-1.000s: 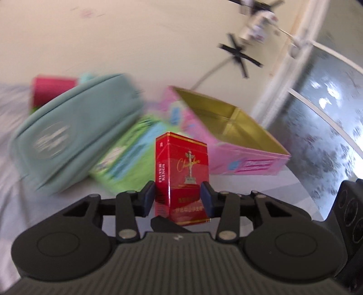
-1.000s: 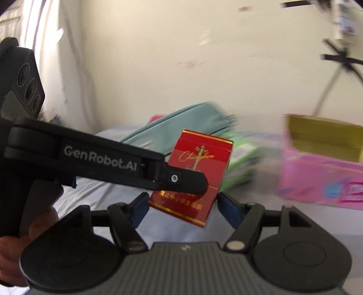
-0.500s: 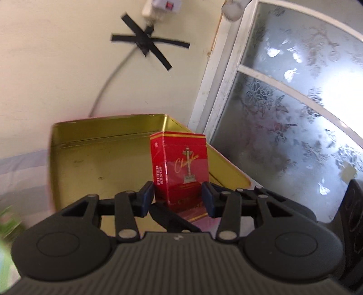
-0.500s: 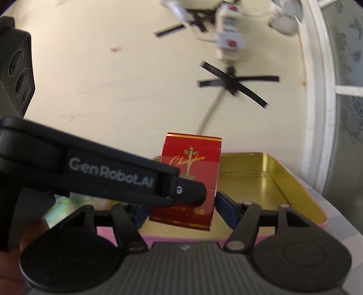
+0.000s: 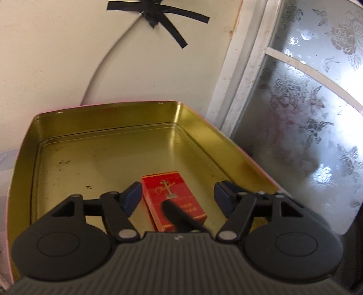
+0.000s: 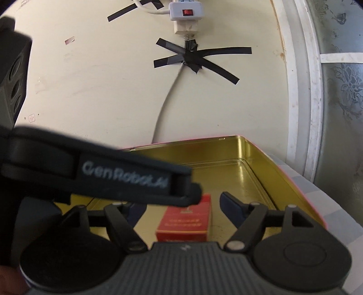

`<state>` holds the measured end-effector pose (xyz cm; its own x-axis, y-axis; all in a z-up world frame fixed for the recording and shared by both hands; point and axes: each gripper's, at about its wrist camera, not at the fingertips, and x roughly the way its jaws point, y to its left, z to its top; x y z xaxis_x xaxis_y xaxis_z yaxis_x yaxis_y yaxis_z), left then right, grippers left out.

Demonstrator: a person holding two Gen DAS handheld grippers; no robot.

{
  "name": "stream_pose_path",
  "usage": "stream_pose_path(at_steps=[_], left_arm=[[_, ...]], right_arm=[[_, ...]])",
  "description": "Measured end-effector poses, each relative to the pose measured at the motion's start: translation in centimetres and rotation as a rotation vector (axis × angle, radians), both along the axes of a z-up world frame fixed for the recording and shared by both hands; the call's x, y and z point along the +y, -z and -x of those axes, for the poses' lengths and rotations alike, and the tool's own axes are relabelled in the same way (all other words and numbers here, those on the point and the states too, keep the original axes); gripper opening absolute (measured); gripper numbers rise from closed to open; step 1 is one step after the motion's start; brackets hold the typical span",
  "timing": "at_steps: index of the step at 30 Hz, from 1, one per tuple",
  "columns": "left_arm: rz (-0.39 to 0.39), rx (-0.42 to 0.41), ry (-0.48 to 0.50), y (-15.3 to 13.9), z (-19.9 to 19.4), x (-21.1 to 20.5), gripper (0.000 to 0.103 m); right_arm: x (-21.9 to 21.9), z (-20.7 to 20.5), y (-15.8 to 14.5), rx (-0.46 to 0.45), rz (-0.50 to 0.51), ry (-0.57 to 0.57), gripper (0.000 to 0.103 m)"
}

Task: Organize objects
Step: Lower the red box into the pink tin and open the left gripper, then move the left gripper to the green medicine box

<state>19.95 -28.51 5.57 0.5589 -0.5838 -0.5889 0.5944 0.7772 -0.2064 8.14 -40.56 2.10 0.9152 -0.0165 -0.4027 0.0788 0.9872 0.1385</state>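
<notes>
A red cigarette pack (image 5: 169,195) lies flat on the floor of the open gold-lined tin (image 5: 109,106), near its front right. My left gripper (image 5: 178,197) hangs just above it. Its jaws are opening: the left pad is beside the pack's edge and the right pad stands well apart. A black finger (image 5: 181,219) of the right gripper crosses the pack's near end. In the right wrist view, the pack (image 6: 185,223) lies between the opening jaws of my right gripper (image 6: 183,210), untouched. The left gripper's finger (image 6: 127,179) crosses in front and hides the pack's top.
The tin (image 6: 261,156) is pink outside and sits on a striped cloth (image 6: 317,199) against a cream wall. A cable taped with black crosses (image 6: 192,56) runs down from a power strip (image 6: 186,10). A frosted window (image 5: 306,102) closes the right side.
Both grippers moved in over the tin. The left jaws let go of the red pack, which went from upright in the grip to lying flat on the tin floor.
</notes>
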Motion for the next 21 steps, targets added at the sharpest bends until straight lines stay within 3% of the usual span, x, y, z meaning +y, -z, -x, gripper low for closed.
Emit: stream_pose_path(at_steps=[4, 9, 13, 18, 21], left_arm=[[-0.025, -0.025, -0.038, -0.7, 0.9, 1.5, 0.077], [-0.025, -0.098, -0.087, -3.1, 3.8, 5.3, 0.076], [-0.002, -0.127, -0.150, -4.8, 6.4, 9.7, 0.076], [0.013, -0.127, -0.239, -3.9, 9.8, 16.3, 0.076], [0.039, -0.086, -0.309, -2.5, 11.5, 21.3, 0.076]], right_arm=[[-0.2, 1.0, -0.5, -0.021, -0.039, -0.002, 0.081], [1.9, 3.3, -1.4, -0.062, -0.012, -0.023, 0.080], [3.7, 6.4, -2.4, -0.113, -0.058, -0.063, 0.079], [6.7, 9.7, -2.5, -0.150, -0.133, -0.139, 0.079], [9.1, 10.8, -2.0, -0.119, -0.167, -0.232, 0.077]])
